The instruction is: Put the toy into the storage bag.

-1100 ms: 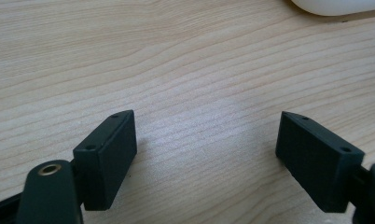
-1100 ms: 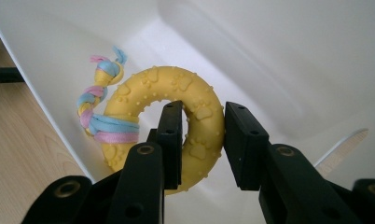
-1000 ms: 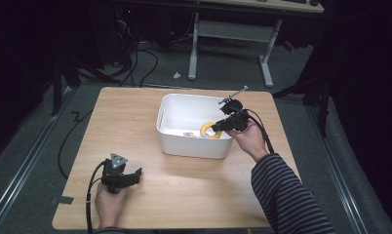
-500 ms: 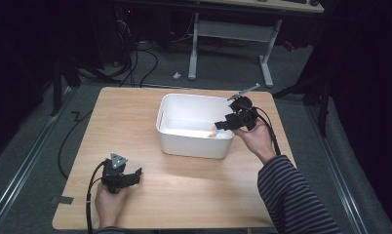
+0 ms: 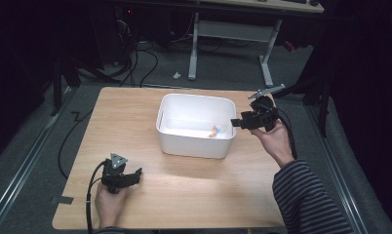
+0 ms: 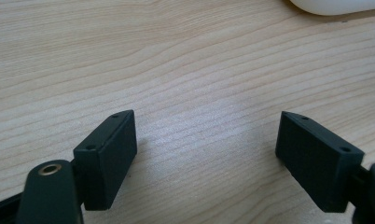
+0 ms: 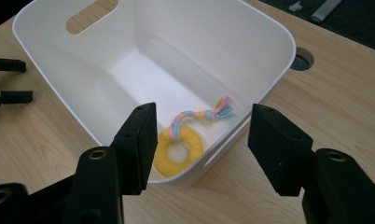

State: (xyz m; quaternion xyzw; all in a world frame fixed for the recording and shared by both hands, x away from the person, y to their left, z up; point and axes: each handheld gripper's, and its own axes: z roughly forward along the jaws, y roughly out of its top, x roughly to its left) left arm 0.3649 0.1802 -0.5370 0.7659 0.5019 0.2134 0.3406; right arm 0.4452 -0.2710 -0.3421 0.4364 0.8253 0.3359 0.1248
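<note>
At the near left of the wooden table (image 5: 150, 112), the left gripper (image 5: 135, 174) is resting in the person's left hand (image 5: 107, 202), its cable trailing off the near edge. In the left gripper view its jaws are standing wide apart over bare wood, released, with nothing between them, and a sliver of the white tub is showing at the far right corner.

Moving right, the white tub (image 5: 194, 146) is sitting at the middle of the table, toward the far side. A yellow ring toy (image 7: 179, 150) with a braided pastel tail is lying on the tub's floor, against the wall nearest the right gripper; in the high view it is showing as a small bright patch in the tub's right near corner (image 5: 214, 131).

At the right, the right gripper (image 5: 234, 123) is being held in the person's right hand (image 5: 273, 139), a striped sleeve behind it, hovering just outside the tub's right rim and pointing left across it. Its jaws have just been opening and are now standing apart, released, with nothing clamped between them; the toy is lying free below and beyond them.
</note>
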